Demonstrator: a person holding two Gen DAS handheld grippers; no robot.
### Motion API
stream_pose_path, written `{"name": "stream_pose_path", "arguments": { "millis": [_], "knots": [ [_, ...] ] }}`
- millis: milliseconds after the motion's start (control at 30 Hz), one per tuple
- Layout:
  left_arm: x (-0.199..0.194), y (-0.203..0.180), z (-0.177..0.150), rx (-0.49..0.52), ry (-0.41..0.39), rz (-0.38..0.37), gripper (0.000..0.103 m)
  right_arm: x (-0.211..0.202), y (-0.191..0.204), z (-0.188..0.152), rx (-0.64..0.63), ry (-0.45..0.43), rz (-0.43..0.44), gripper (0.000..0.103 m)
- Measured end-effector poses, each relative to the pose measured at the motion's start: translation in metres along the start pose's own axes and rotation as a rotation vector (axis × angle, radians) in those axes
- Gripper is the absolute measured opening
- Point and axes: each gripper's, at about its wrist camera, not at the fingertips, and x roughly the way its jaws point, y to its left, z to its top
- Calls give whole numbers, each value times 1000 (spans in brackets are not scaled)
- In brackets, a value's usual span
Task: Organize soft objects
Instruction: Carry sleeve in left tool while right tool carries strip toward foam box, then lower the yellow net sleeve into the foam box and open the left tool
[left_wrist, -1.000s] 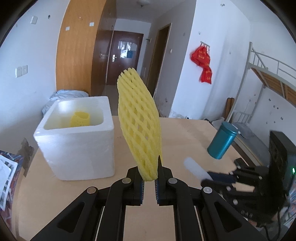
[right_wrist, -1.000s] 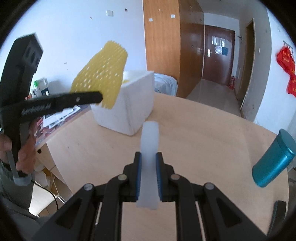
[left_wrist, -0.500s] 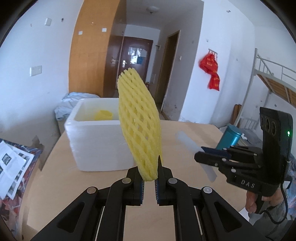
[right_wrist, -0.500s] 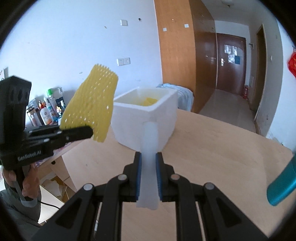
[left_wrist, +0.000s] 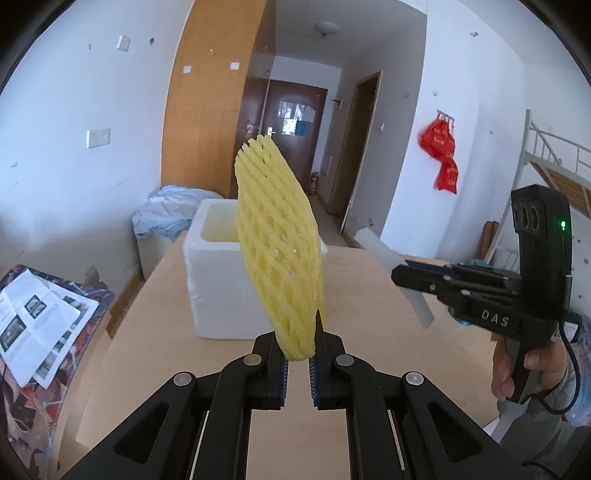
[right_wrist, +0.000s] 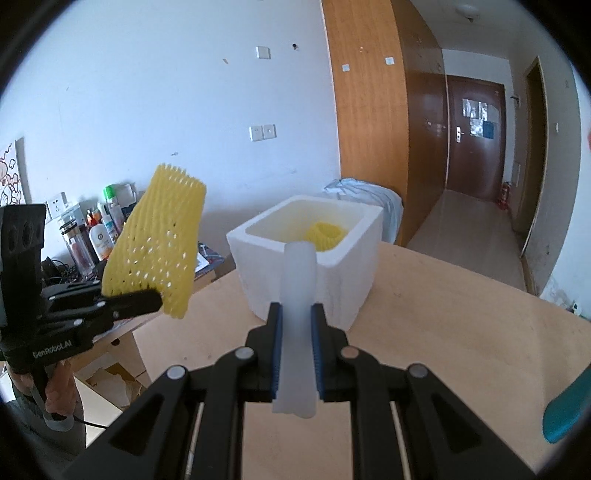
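My left gripper (left_wrist: 298, 345) is shut on the lower end of a yellow foam net sleeve (left_wrist: 279, 243), which stands upright in front of the camera. From the right wrist view the same yellow net sleeve (right_wrist: 159, 245) hangs at the left in the left gripper (right_wrist: 157, 301). My right gripper (right_wrist: 297, 325) is shut on a flat white foam strip (right_wrist: 298, 295) that points up and forward. That white strip (left_wrist: 391, 266) also shows in the right gripper (left_wrist: 400, 275) at the right of the left wrist view. Ahead on the table stands an open white foam box (right_wrist: 343, 254) with a yellow net piece (right_wrist: 325, 234) inside.
The light wooden table (right_wrist: 443, 332) spreads under both grippers. A teal cylinder (right_wrist: 567, 413) pokes in at the right edge. Bottles (right_wrist: 99, 229) crowd a desk at the left, papers (left_wrist: 33, 325) lie on a patterned cloth, and a hand (left_wrist: 532, 373) holds the right gripper's handle.
Both grippers have moved toward the foam box with their loads still held, and the views have swung so the box sits more centred. The right gripper has come closer alongside the left.
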Motion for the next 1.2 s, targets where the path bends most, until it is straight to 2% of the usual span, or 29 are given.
{"name": "stream_pose_path", "arguments": {
  "millis": [267, 700, 1000, 1200],
  "knots": [
    [13, 10, 13, -9, 2, 18, 10, 15, 2, 17, -10, 0, 16, 18],
    [55, 22, 69, 17, 3, 17, 10, 44, -7, 50, -40, 13, 28, 18],
    [95, 40, 100, -32, 19, -3, 10, 67, -17, 74, -41, 10, 38, 18],
    [128, 54, 115, -66, 57, 0, 10, 82, -21, 73, -28, 30, 46, 18]
  ]
}}
